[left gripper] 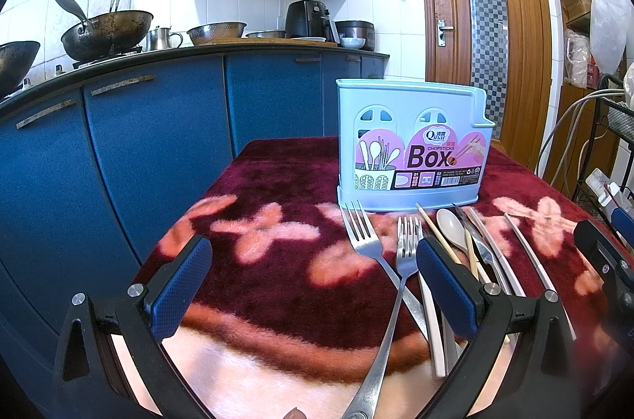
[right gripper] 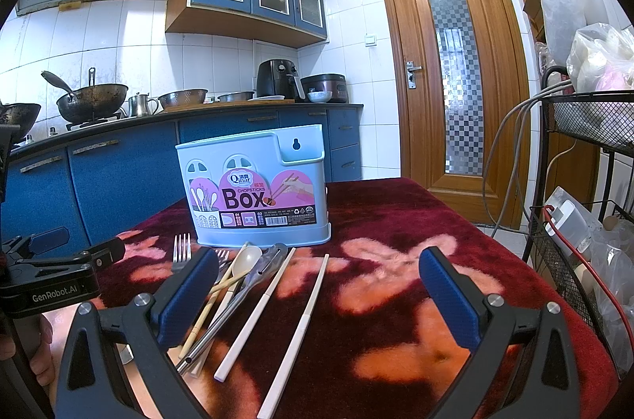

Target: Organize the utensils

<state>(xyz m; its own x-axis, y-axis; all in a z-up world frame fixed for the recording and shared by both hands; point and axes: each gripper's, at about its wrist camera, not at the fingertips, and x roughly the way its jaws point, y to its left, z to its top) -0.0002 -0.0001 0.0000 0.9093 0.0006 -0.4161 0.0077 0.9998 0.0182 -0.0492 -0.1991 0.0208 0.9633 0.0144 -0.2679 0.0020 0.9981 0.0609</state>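
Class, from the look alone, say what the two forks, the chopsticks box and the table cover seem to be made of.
Two forks: probably stainless steel, silvery with bright reflections. Chopsticks box: pale blue plastic, smooth, slightly glossy, moulded window cut-outs, printed label. Table cover: plush fabric, dark red with pink flowers; its fuzzy pile shows.

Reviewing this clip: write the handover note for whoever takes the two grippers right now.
Left gripper: open, empty, over two crossed steel forks.
Right gripper: open, empty, above two white chopsticks.
Pale blue plastic chopsticks box stands upright on the red floral cloth; nothing shows in it.
In front of it lie the forks, a cream spoon, wooden chopsticks and steel pieces.
Done: nothing. Left: everything.
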